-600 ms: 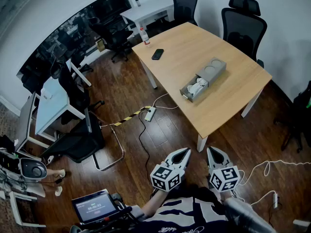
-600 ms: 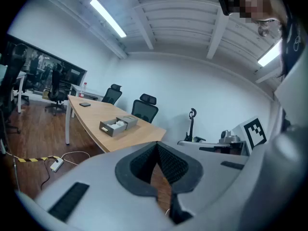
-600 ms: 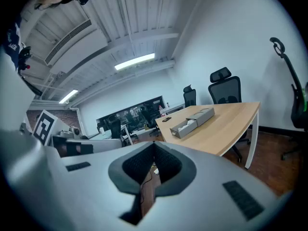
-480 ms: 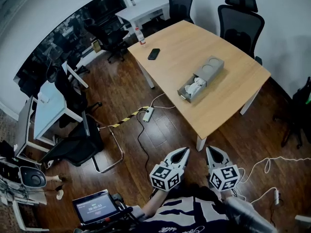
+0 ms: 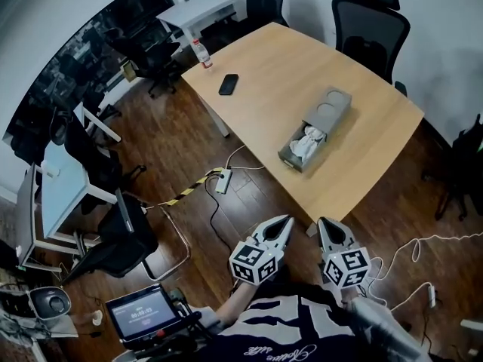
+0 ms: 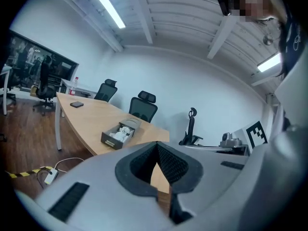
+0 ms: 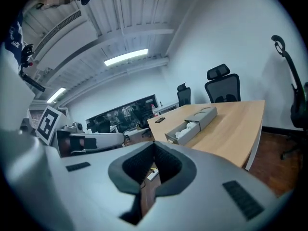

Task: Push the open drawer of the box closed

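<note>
A grey box (image 5: 327,115) lies on the wooden table (image 5: 264,59), its drawer (image 5: 299,149) pulled out toward the near edge with white stuff inside. The box also shows in the left gripper view (image 6: 120,132) and the right gripper view (image 7: 190,124). Both grippers hang low over the floor, well short of the table. My left gripper (image 5: 285,221) is shut with nothing in it. My right gripper (image 5: 323,222) is shut and empty too.
A black phone (image 5: 228,84) lies on the table's far left, a bottle (image 5: 201,51) at its corner. Office chairs (image 5: 369,17) stand behind the table. A power strip (image 5: 222,180) and cables lie on the wooden floor; a black chair (image 5: 121,236) stands at the left.
The view has moved closer to the table and turned slightly; box and table sit a little lower and nearer. Both grippers stay shut, side by side.
</note>
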{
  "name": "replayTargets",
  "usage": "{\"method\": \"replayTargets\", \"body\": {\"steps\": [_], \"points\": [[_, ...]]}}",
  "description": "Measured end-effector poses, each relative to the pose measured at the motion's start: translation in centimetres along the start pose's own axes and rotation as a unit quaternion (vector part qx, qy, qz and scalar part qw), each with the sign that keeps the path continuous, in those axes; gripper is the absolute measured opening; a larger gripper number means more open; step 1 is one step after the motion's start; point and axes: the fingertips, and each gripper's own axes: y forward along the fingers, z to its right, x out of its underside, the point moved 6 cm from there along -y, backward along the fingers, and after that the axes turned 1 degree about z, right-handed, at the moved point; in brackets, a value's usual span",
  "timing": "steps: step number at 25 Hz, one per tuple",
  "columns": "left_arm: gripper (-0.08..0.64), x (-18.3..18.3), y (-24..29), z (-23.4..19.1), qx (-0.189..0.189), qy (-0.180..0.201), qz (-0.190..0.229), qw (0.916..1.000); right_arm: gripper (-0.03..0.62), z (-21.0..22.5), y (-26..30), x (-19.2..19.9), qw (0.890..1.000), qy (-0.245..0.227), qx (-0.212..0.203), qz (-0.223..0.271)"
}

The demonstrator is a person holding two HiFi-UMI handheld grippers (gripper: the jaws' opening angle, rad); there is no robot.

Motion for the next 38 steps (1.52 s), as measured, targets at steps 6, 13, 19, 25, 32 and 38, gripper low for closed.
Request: {"method": "replayTargets", "body": {"steps": [6,13,19,25,32,38], "points": [[-0.002,-3.7,1.7,-7.8,0.014,0.001,-0.002,0.9999,-0.002,-0.7,7.4,-1.7,1.0,0.011,0.027,0.003],[-0.002,-5.3,3.4,-14.6,0.036,-0.004,-0.02,0.9991,-0.002,-0.7,13.1,-2.1,0.997,0.02,0.069,-0.006],[-0.002,-5.8,4.3,-17.7,0.043,-0.018,-0.032,0.9984,-0.002,-0.2,15.3,-1.5,0.994,0.017,0.102,-0.027],[-0.002,-5.2,4.7,-19.5,0.035,-0.028,-0.048,0.9978,0.071,1.4,16.7,-0.5,0.992,0.027,0.114,-0.051],[-0.002,-6.3,5.9,-21.8,0.01,-0.025,-0.046,0.9986,0.145,4.2,19.2,0.1,0.987,-0.026,0.131,-0.088],[-0.002,-8.9,8.3,-23.9,-0.016,-0.023,-0.031,0.9991,0.192,6.2,22.4,1.2,0.975,-0.111,0.11,-0.157]]}}
